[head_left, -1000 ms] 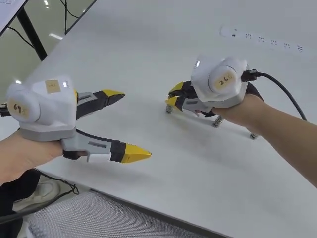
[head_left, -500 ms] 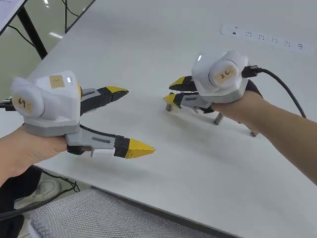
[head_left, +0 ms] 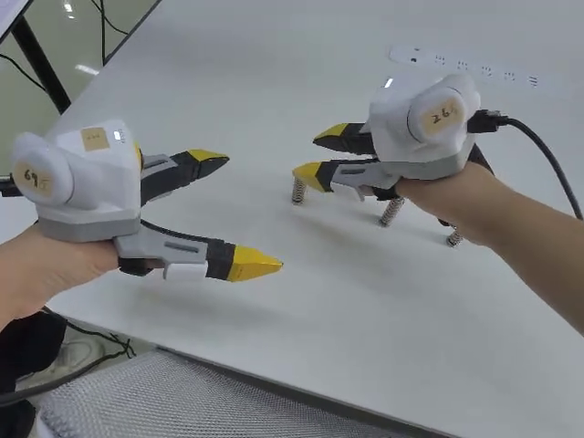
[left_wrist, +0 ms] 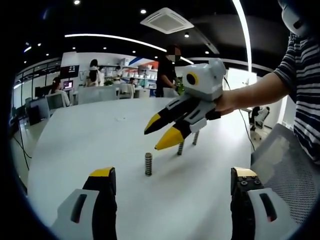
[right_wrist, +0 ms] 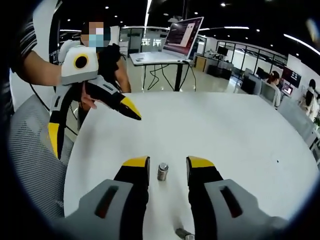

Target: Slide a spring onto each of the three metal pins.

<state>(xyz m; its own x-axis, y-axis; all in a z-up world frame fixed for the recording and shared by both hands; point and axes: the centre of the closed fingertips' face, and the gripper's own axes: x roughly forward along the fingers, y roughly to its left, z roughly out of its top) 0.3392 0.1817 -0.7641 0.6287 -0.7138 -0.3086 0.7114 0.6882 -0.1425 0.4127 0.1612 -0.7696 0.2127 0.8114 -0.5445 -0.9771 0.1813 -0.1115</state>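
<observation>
Here the head view looks down on a white table [head_left: 365, 310] and both tools. The left gripper [head_left: 251, 213] hangs over the near edge with its jaws spread wide and nothing between them. The right gripper [head_left: 307, 155] is held above the table farther in, its jaws parted by a narrower gap.

Three springs stand upright in a row beneath the right gripper: the end spring [head_left: 297, 190] just under the lower jaw tip, the middle spring [head_left: 391, 212] below the gripper body, and the last spring [head_left: 453, 237] partly behind the hand. Whether a pin sits inside each cannot be told.

The left gripper view adds a side-on look, with the right gripper clear above the springs and touching none. The right gripper view looks along its own jaws: the end spring appears between the yellow tips with a gap on either side, ungripped.

The table is plain and matte. A power strip [head_left: 465, 68] lies near its far edge, and a black cable [head_left: 538, 155] runs from the right gripper. A mesh chair [head_left: 182, 401] sits below the near edge. The gripper views show an open office with a laptop [right_wrist: 185, 37] on a desk, people [left_wrist: 92, 75] at workstations and ceiling lights [left_wrist: 115, 39].
</observation>
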